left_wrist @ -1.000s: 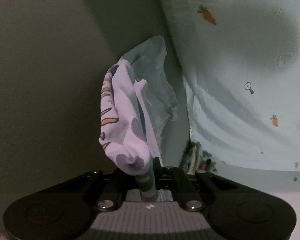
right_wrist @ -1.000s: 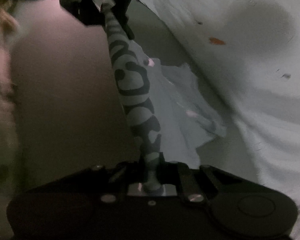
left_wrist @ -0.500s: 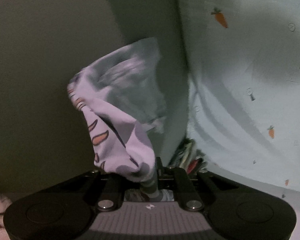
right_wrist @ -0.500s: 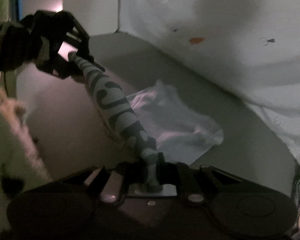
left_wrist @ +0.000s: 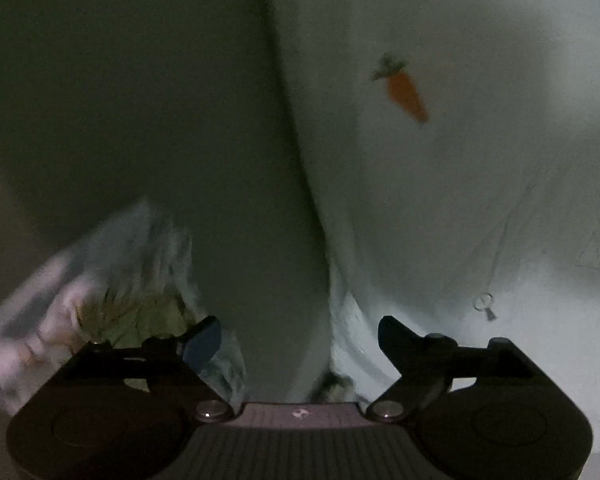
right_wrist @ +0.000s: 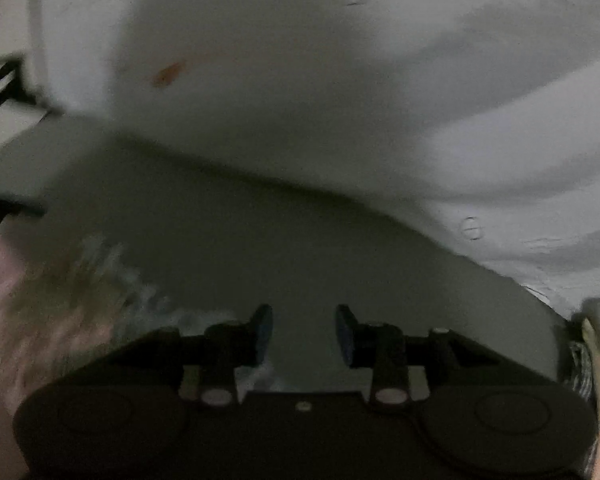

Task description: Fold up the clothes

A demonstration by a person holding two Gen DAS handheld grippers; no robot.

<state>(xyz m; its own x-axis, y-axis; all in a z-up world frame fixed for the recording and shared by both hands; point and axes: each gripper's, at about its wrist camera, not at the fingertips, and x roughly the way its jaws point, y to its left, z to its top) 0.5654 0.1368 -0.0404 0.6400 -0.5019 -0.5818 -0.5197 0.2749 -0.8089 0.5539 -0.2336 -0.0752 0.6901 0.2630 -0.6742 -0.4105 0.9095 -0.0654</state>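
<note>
The left gripper (left_wrist: 300, 336) points forward and a little down, low over a dull grey-green surface (left_wrist: 148, 112). Its two black fingers stand far apart, with nothing between them. The left finger has a blue pad (left_wrist: 202, 342) on its inner side. The body of the tool is dark, smooth plastic with round screw heads and a ribbed grey part in the middle.

Just left of that blue pad lies the garment (left_wrist: 100, 292). It is a soft, crumpled heap of pale blue and pinkish cloth, and it looks very blurry. It sits near the bottom left of the left wrist view, on the grey-green surface, right beside the left finger. I cannot tell if it touches the finger.

The right gripper (right_wrist: 304, 336) also points forward over the same flat surface (right_wrist: 260, 248). Its fingers are parted too, but by a smaller gap, and they hold nothing. Both fingers have blue pads (right_wrist: 263, 334) facing each other. The same cloth shows at the near left in the right wrist view as a fuzzy, pale smear (right_wrist: 72, 304), close beside the left finger.

Farther away, on the right in the left view and across the far side in the right view, a big white sheet (left_wrist: 480, 184) hangs with soft folds. It has a small orange carrot (left_wrist: 405, 90) printed on it.

At the far right edge of the right view sits a little bundle of striped cloth (right_wrist: 594, 356).
</note>
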